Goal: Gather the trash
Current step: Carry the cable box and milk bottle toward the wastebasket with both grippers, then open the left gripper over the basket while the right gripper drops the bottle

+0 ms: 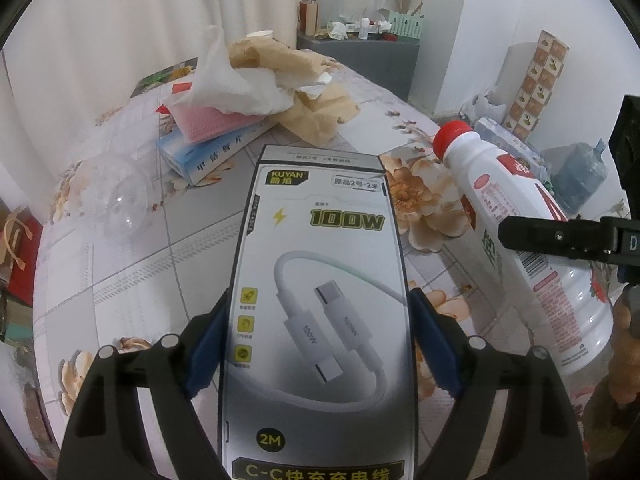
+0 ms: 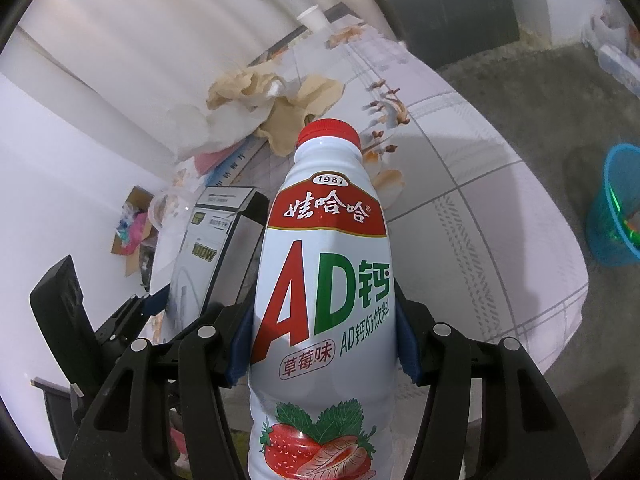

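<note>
My left gripper [image 1: 318,306] is shut on a grey cable box [image 1: 320,208] marked 100W; its blue pads [image 1: 208,344] press on the box's long sides, holding it above the table. My right gripper [image 2: 324,316] is shut on a white strawberry milk-drink bottle [image 2: 324,240] with a red cap, held upright and a little tilted. In the left wrist view the bottle [image 1: 492,200] is at the right with a black right-gripper finger [image 1: 560,236] across it. In the right wrist view the cable box [image 2: 208,240] is just left of the bottle.
On the floral tablecloth [image 1: 132,280] lie crumpled white tissue [image 1: 228,84], brown paper [image 1: 316,108], a blue-and-white carton [image 1: 212,152] under a pink pack, and a clear plastic dome [image 1: 112,196]. A paper cup [image 2: 314,18] stands at the far edge. A blue waste basket [image 2: 618,204] is on the floor at the right.
</note>
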Motion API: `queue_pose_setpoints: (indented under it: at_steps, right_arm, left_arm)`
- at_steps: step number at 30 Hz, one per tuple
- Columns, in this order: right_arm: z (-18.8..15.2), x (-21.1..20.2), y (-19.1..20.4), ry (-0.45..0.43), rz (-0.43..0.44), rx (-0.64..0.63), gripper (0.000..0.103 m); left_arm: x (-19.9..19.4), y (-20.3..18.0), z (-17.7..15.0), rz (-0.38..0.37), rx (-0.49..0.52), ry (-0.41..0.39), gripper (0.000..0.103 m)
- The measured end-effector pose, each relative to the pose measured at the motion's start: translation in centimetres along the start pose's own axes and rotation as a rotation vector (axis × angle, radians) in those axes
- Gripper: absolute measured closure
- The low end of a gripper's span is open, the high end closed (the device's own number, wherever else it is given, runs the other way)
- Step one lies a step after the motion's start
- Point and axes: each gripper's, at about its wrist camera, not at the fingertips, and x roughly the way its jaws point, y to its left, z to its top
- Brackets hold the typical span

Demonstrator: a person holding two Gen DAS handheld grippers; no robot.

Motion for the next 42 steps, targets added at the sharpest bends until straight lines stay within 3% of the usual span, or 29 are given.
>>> queue_pose_setpoints:
  at_steps: [12, 18, 23, 27, 32, 36, 42]
  right_arm:
    - [-0.5, -2.5, -2.1, -0.058, 0.038, 0.059, 0.048]
    - [-0.7, -5.4, -5.3, -0.147, 0.042, 0.142, 0.048]
    - [-1.2, -9.2, -10.8, -0.246, 0.027, 0.271, 0.048]
    - [-2.0, -12.4, -16.6, -0.328, -0.025, 0.405, 0.048]
    - [-3.2, -14.6, -24.4, -0.379, -0.068, 0.582, 0.048]
    - [-3.1, -14.6, -30.8, -0.375, -0.105, 0.700, 0.048]
    - [-1.0, -11.0, -39.1, -0.299, -0.112, 0.824, 0.048]
  left_arm:
    - [-1.9, -2.3, 1.9, -0.080, 0.019, -0.042, 0.022]
    - [-1.7, -6.9, 5.4, -0.164, 0.105, -0.055, 0.022]
    - [-0.9, -12.9, 9.2, -0.272, 0.188, -0.043, 0.022]
    - [1.1, -20.0, 12.9, -0.396, 0.232, 0.022, 0.021]
    - [6.6, -29.0, 16.5, -0.527, 0.254, 0.202, 0.021]
    - [12.9, -36.7, 18.4, -0.550, 0.285, 0.355, 0.021]
    - [23.4, -44.4, 19.5, -0.537, 0.248, 0.556, 0.021]
